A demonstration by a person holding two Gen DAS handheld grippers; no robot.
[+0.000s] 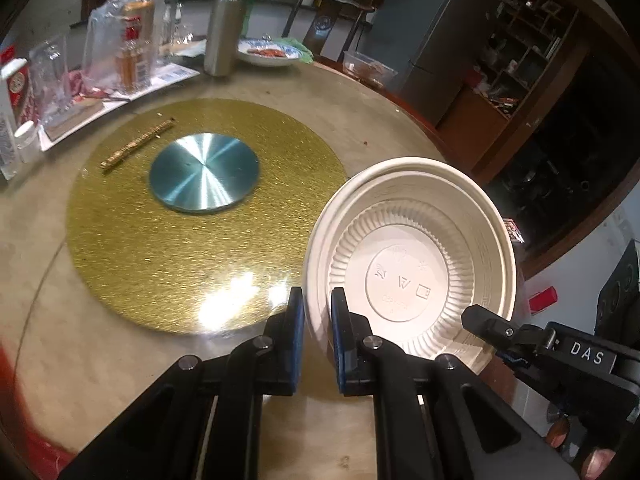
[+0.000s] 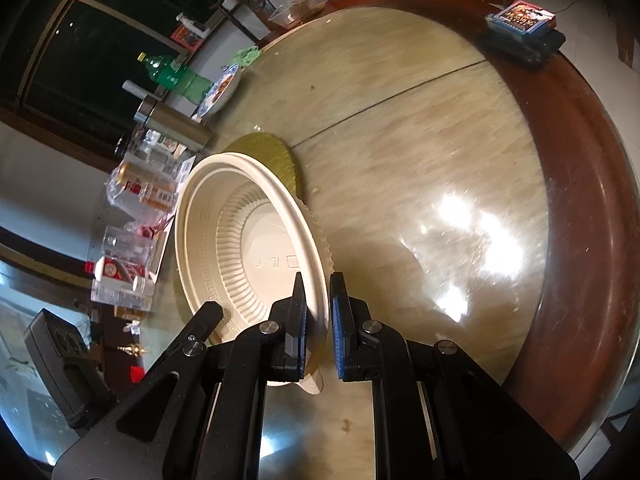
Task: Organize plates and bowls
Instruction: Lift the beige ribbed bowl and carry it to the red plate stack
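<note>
A stack of white disposable dishes (image 1: 404, 276), a ribbed bowl nested in wider plates, hangs tilted above the table between both grippers. My left gripper (image 1: 317, 300) is shut on the stack's left rim, which runs between its blue pads. In the right wrist view the same stack (image 2: 248, 248) fills the left centre, and my right gripper (image 2: 318, 292) is shut on its opposite rim. A finger of the right gripper (image 1: 494, 326) shows at the bowl's lower right, and a finger of the left gripper (image 2: 204, 320) at its lower left.
A gold turntable disc (image 1: 160, 240) with a silver hub (image 1: 204, 172) lies left of the stack. Far side: steel flask (image 1: 224, 28), patterned dish with food (image 1: 268, 54), clear container (image 1: 368, 68), wrapped bottles (image 1: 128, 40). A card box (image 2: 520, 18) sits on the brown table rim (image 2: 580, 200).
</note>
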